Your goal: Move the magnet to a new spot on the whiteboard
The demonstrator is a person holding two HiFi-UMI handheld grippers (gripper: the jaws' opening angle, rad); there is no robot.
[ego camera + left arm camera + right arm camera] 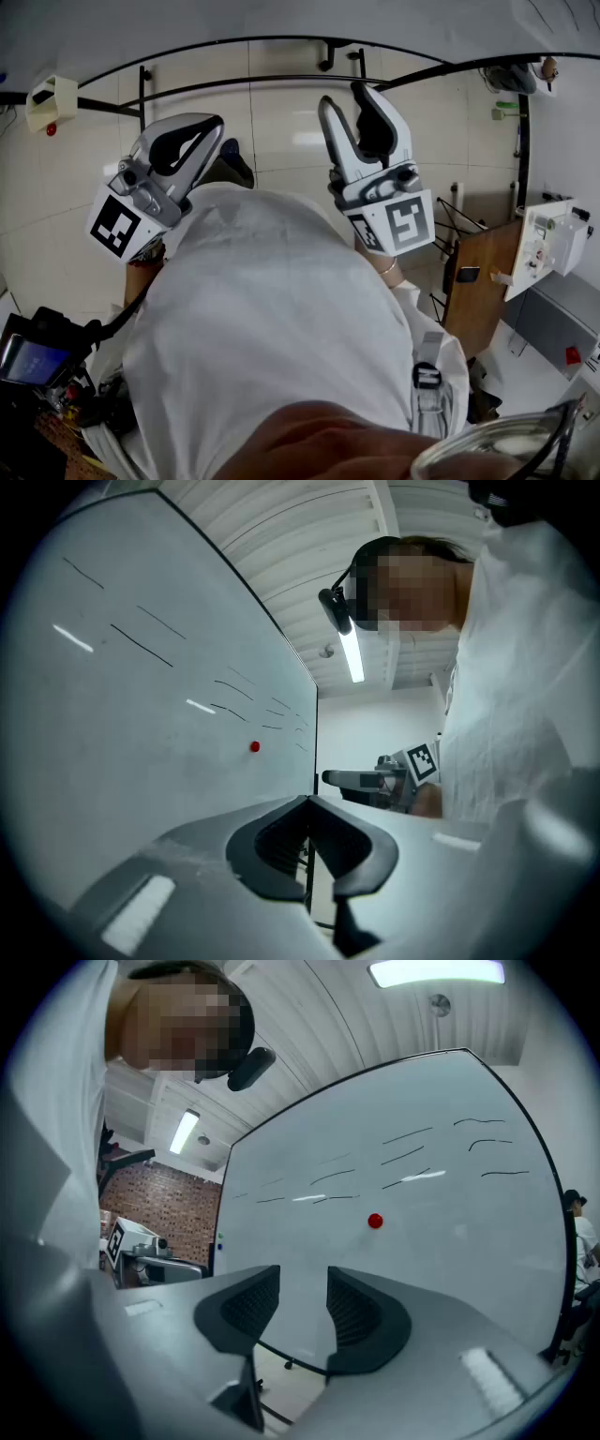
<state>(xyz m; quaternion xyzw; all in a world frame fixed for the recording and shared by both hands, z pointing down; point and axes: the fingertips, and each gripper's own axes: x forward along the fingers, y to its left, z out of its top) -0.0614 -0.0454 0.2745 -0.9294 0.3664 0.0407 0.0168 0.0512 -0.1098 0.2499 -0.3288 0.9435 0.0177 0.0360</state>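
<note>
So, whiteboard [469, 1269] stood upright on a black frame, pale surface with short black pen strokes [408, 1135] across its upper half. Red magnet [375, 1222] sat about mid-board, just below the strokes, clear of every edge; from the left gripper view it showed as a small red dot [254, 747] toward the far edge of the whiteboard [141, 714].

Room: white slatted ceiling, tube light [354, 658], brick wall [159, 1208] past the board's left edge, pale tiled floor [281, 122].

Left gripper [307, 803] was clenched, pads pressed together with nothing between them, held side-on near the board. In the head view it was raised at the left [214, 127].

Right gripper [303, 1283] was released, jaws apart, only bare board and floor in the gap. It faced the board, magnet above the gap and well apart from the jaws. In the head view it was raised at the right [345, 98].

Each gripper showed in the other's view, level with it: right one [361, 780], left one [150, 1252].

White shirt [281, 328] filled most of the head view. Brown board [483, 291] with a dark phone [466, 274] stood at the right, cream box [52, 98] at upper left.
</note>
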